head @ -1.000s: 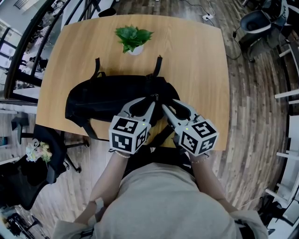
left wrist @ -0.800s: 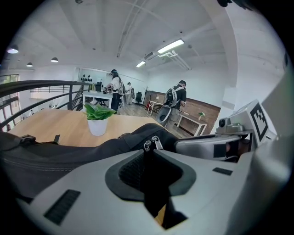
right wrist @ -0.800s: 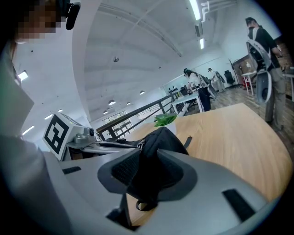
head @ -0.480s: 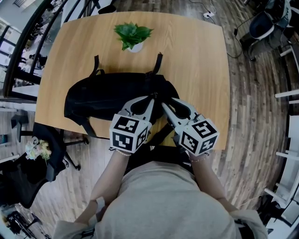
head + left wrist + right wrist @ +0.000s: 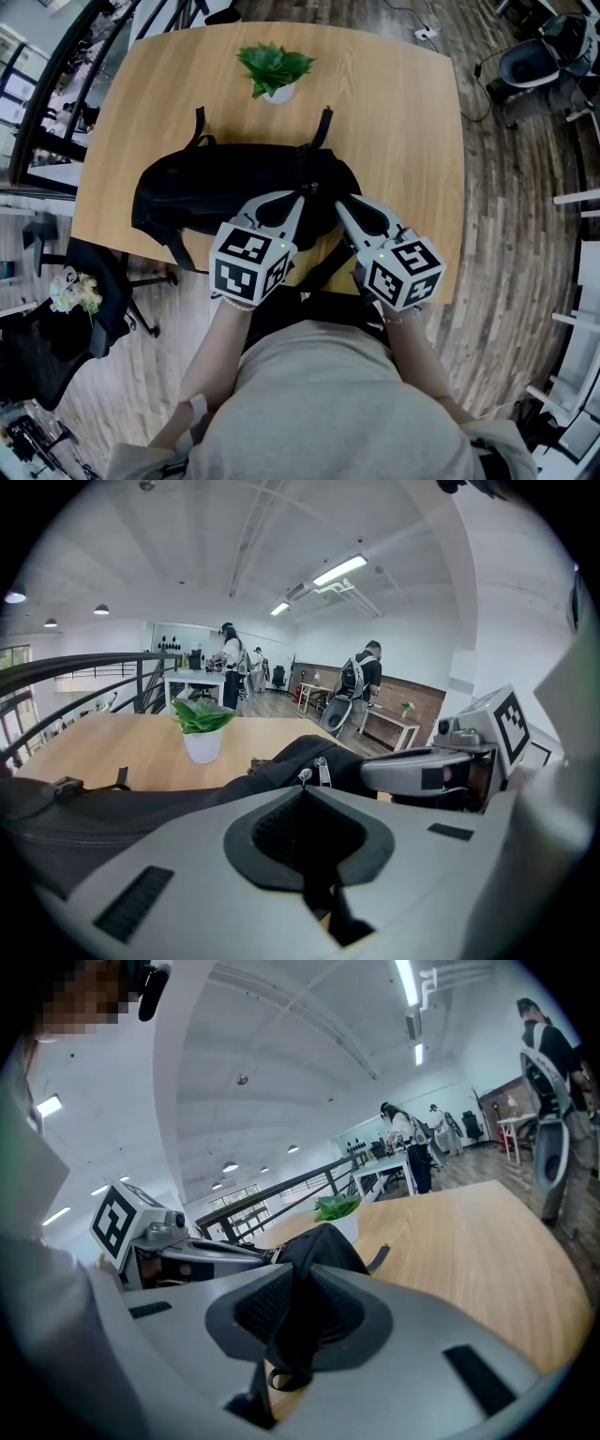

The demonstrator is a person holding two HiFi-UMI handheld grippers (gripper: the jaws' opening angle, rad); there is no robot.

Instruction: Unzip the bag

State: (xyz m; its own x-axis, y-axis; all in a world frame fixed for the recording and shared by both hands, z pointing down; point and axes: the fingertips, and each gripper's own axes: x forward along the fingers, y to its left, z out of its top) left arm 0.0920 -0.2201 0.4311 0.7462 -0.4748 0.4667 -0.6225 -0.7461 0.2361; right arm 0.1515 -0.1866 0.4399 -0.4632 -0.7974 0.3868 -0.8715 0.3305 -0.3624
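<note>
1. A black bag (image 5: 225, 192) lies on its side across the near half of the wooden bench (image 5: 394, 122). Its two straps (image 5: 200, 127) trail toward the far edge.
2. A potted plant (image 5: 275, 70) stands just beyond the bag, apart from it, near the far edge of the bench.
3. The left hand-held gripper (image 5: 302, 194) reaches over the near edge of the bench, and its tips rest on the top right part of the bag.
4. In the left gripper view, that gripper's (image 5: 302, 794) jaws are drawn together. A small metal zipper pull (image 5: 302, 776) sits right at their tips. They seem to pinch it, though the tips hide the point of contact.
5. A second pull (image 5: 322, 772) stands free just to the right of the first.
6. The right hand-held gripper (image 5: 339, 204) lies close beside the left one, at the bag's right end.
7. In the right gripper view, the right gripper's (image 5: 298, 1265) jaws have just been closing. They are now partly open, clamped on a thick fold of the bag's black fabric that fills the gap between the pads.
8. Both grippers point slightly downward across the bag, their marker cubes side by side above the bench's near edge.
</note>
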